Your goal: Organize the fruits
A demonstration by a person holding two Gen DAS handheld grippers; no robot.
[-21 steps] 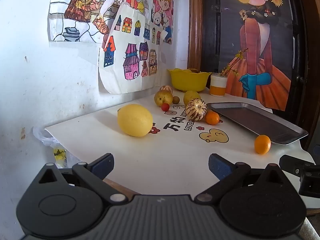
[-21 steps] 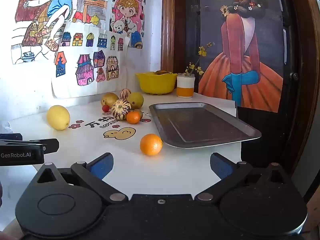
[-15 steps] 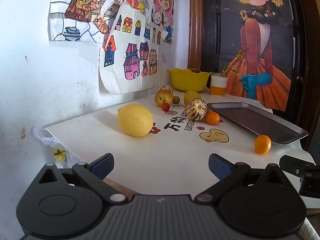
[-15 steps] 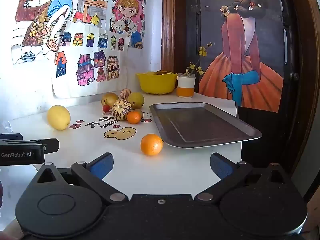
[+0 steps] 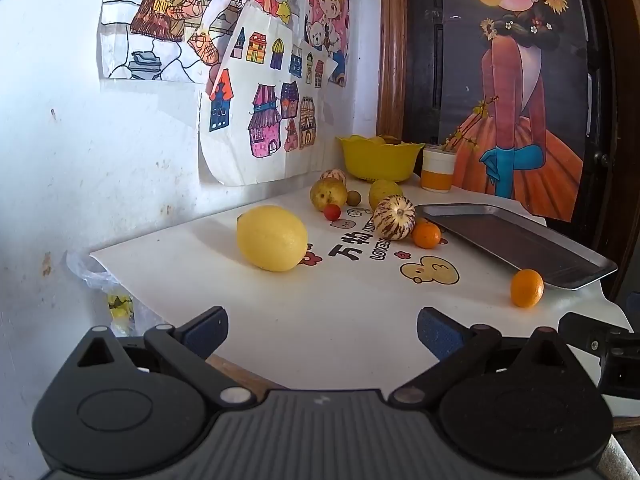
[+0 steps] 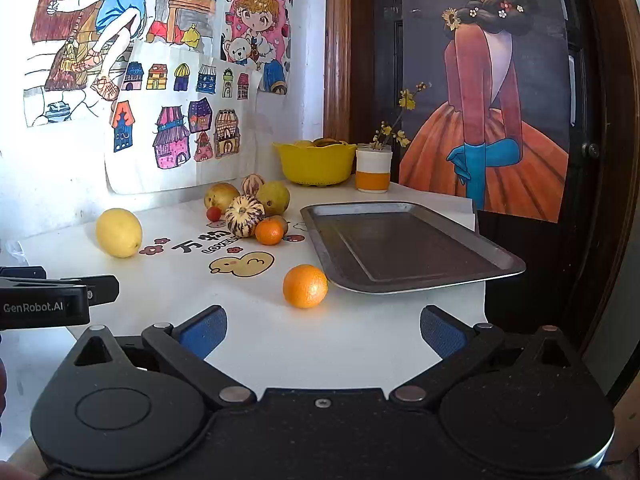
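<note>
My left gripper (image 5: pixel 318 330) sits at bottom of its frame, jaws spread wide, nothing btwn them, over the near edge of the table (image 5: pixel 340 320). My right gripper (image 6: pixel 323 330) likewise: jaws wide apart, holding nothing, low centre of its view.

Fruits, right wrist view: a big orange (image 6: pixel 305 286) lies just above centre-bottom, right beside the near left corner of the metal tray (image 6: pixel 460 276); can't tell if they touch. The tray fills centre-right of frame, flat on the table, its near right corner poking past the table edge. A large lemon (image 6: pixel 119 232) sits alone at mid-left. In the centre is a cluster: striped melon (image 6: pixel 244 221), small orange (image 6: pixel 269 232) against its lower right, cherry tomato (image 6: pixel 213 213) at its left, two yellow-green pears (image 6: pixel 221 197) behind, w/ another striped fruit further back. Yellow bowl (image 6: pixel 316 164) stands upper centre by the wall, sth in it, too small to tell. White-orange cup (image 6: pixel 373 170) w/ yellow flower sprigs is just right of the bowl.

Left wrist view: lemon (image 5: pixel 272 238) centre-left, big orange (image 5: pixel 527 288) at right by the tray's near end.
</note>
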